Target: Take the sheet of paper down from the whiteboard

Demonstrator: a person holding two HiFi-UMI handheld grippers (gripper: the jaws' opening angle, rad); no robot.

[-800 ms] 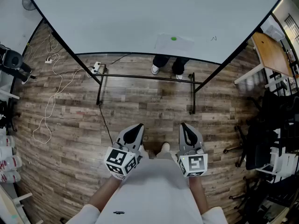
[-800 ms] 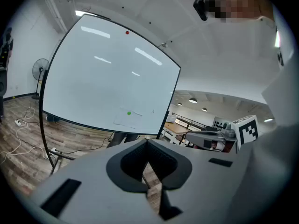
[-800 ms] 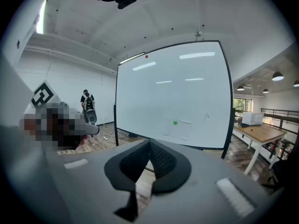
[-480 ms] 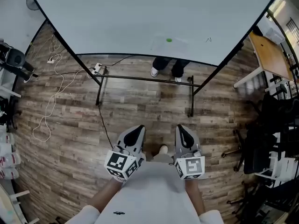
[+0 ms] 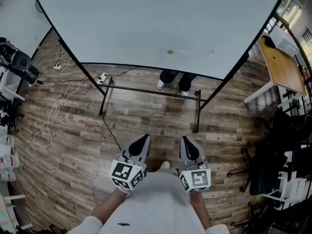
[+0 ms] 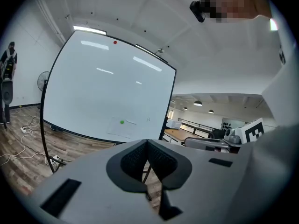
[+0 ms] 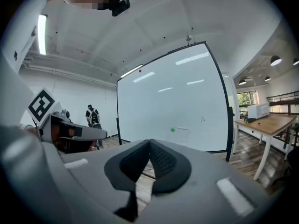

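- The sheet of paper (image 5: 181, 55) is seen on the whiteboard (image 5: 146, 18), low and right of centre, with a green magnet (image 5: 169, 51) on its upper left corner.
- The left tool (image 5: 140, 141) and right tool (image 5: 187, 144) are clenched on nothing, held side by side, well apart from the board.

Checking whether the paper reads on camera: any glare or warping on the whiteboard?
Head view: fisheye bows the whiteboard; the sheet of paper is faint, white on white. Left gripper view: ceiling-light streaks glare on the board, above the paper. Right gripper view: the same.
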